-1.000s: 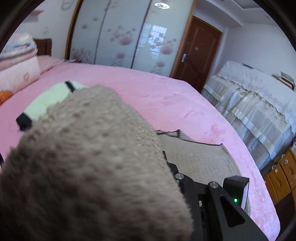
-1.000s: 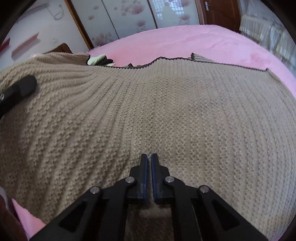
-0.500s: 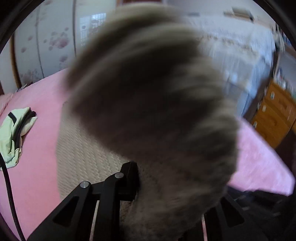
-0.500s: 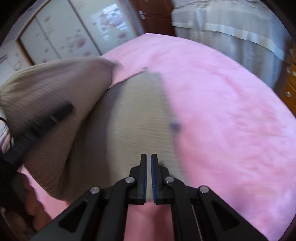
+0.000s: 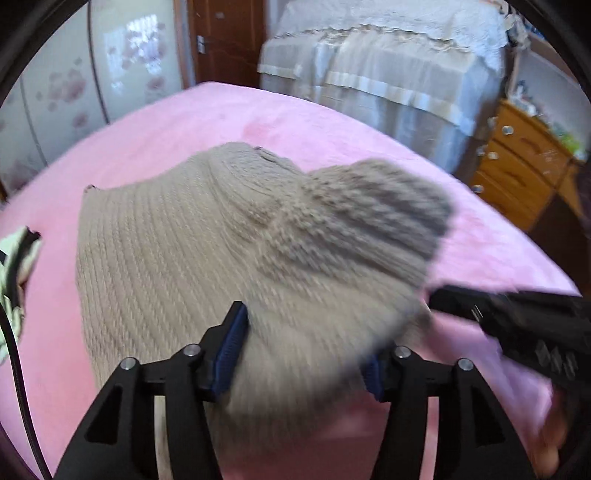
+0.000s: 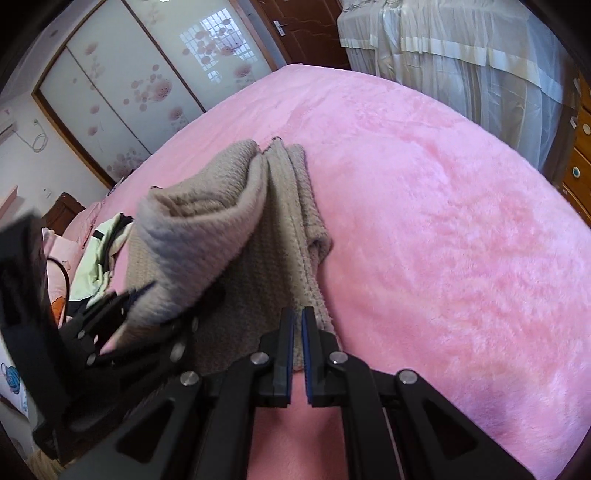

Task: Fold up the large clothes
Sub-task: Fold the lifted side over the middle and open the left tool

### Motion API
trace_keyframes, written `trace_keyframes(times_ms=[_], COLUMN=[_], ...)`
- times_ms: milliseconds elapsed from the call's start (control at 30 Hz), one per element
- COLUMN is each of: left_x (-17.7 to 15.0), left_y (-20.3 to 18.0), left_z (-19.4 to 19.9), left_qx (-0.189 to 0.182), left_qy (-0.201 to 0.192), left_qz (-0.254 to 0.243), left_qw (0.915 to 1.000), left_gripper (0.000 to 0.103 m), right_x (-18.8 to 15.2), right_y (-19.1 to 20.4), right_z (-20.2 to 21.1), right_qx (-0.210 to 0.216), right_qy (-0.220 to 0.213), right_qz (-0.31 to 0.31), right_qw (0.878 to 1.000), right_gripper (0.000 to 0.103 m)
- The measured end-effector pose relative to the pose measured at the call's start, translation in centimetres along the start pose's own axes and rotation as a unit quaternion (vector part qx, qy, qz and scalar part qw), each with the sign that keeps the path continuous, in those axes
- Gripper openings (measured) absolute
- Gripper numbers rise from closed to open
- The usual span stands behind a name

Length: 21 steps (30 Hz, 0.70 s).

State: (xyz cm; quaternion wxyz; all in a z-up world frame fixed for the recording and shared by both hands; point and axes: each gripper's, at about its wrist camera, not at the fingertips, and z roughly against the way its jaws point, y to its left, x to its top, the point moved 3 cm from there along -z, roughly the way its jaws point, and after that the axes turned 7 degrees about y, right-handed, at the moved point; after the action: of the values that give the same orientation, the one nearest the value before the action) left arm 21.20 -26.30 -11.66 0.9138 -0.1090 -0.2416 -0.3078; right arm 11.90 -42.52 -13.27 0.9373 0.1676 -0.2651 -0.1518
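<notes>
Left view alone shows opening left tongs (image 5: 306,350) straddling sweater (image 5: 177,236).

Pink bed (image 6: 424,221) fills my view. Flowered wardrobe doors (image 6: 147,92) at 11 o'clock, brown door (image 6: 299,29) at 12, white lace-covered furniture (image 5: 388,74) at 1, wooden drawers (image 5: 517,162) at 2, pale green garment (image 6: 99,254) at 9.

Sweater (image 5: 192,258) now folded over; left gripper (image 5: 303,354) opening.
</notes>
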Motion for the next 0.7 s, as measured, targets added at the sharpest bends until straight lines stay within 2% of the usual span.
trace_keyframes(times_ms=[67,100,133,167,233,267,300,333,400,500,600,700], left_x=[-0.6,-0.9,-0.7,-0.5,-0.1,0.1,0.3,0.3,0.4,0.0,-1.3,-2.3], left_y=[0.3,0.8,1.4,2.0,3.3,4.3,5.6,6.6,9.3,12.7,15.3,16.3], left_z=[1.8,3.1,4.0,5.1,7.1,7.9,8.4,8.6,7.9,6.1,3.2,0.9], left_qx=[-0.034,-0.049,-0.057,-0.062,-0.057,-0.045,-0.029,-0.014,0.034,0.06,0.043,0.018], left_qy=[0.004,0.0,-0.006,-0.012,-0.031,-0.04,-0.048,-0.053,-0.045,-0.017,0.027,0.053], left_qz=[0.009,0.017,0.023,0.031,0.056,0.071,0.086,0.096,0.127,0.166,0.201,0.224], left_qw=[0.9994,0.9987,0.9981,0.9975,0.9964,0.9957,0.9947,0.9939,0.9903,0.9841,0.9782,0.9729], left_gripper=[0.064,0.065,0.068,0.074,0.084,0.088,0.089,0.091,0.092,0.092,0.092,0.092], right_x=[0.7,1.2,1.7,2.2,3.6,4.2,4.9,5.6,6.9,8.3,8.4,8.2], right_y=[0.0,0.1,0.2,0.4,1.0,1.3,1.8,2.2,3.1,4.3,4.9,4.7], right_z=[1.0,1.5,2.1,2.8,3.9,4.2,4.2,4.0,3.0,-0.1,-3.4,-5.4], right_qx=[0.0,-0.002,-0.001,0.002,0.017,0.026,0.037,0.05,0.067,0.061,0.062,0.036], right_qy=[0.0,-0.001,-0.005,-0.009,-0.014,-0.014,-0.008,0.002,0.025,0.082,0.143,0.169], right_qz=[0.009,0.014,0.018,0.023,0.031,0.034,0.037,0.04,0.046,0.053,0.06,0.062], right_qw=[1.0,1.0,1.0,1.0,0.999,0.999,0.999,0.998,0.996,0.993,0.986,0.983], right_gripper=[0.006,0.01,0.019,0.025,0.05,0.055,0.064,0.068,0.068,0.068,0.068,0.068])
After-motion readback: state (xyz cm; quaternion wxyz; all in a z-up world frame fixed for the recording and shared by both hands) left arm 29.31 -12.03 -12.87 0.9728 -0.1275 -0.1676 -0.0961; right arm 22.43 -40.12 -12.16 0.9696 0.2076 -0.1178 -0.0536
